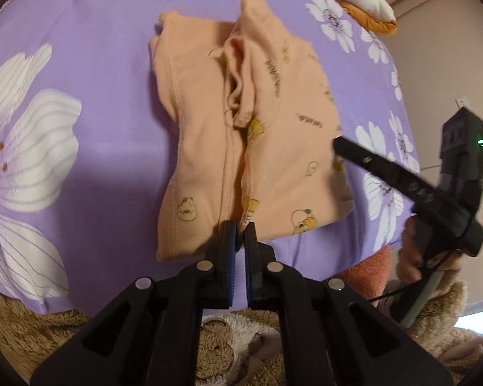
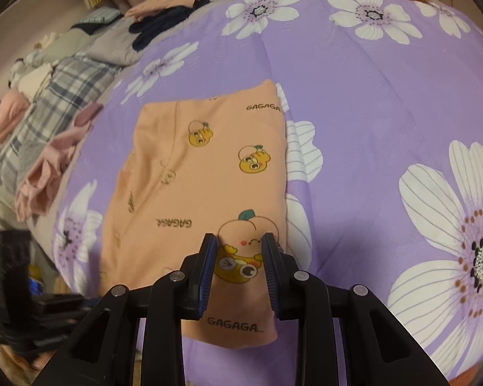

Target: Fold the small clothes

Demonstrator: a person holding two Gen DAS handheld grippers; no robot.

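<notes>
From my left wrist cam, my left gripper is pinched shut on the near hem of the peach baby garment, which runs lengthwise away over the purple floral bedspread, and from the right cam my right gripper sits narrowly open, straddling its near corner.

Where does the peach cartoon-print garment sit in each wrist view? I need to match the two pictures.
Left wrist view: the peach cartoon-print garment lies centre frame, partly folded, its near hem pinched in the shut left tool.
Right wrist view: it lies centre-left, flat, its near edge between the fingers of the right tool.
Shared landmark: the purple bedspread with white flowers under it.
</notes>
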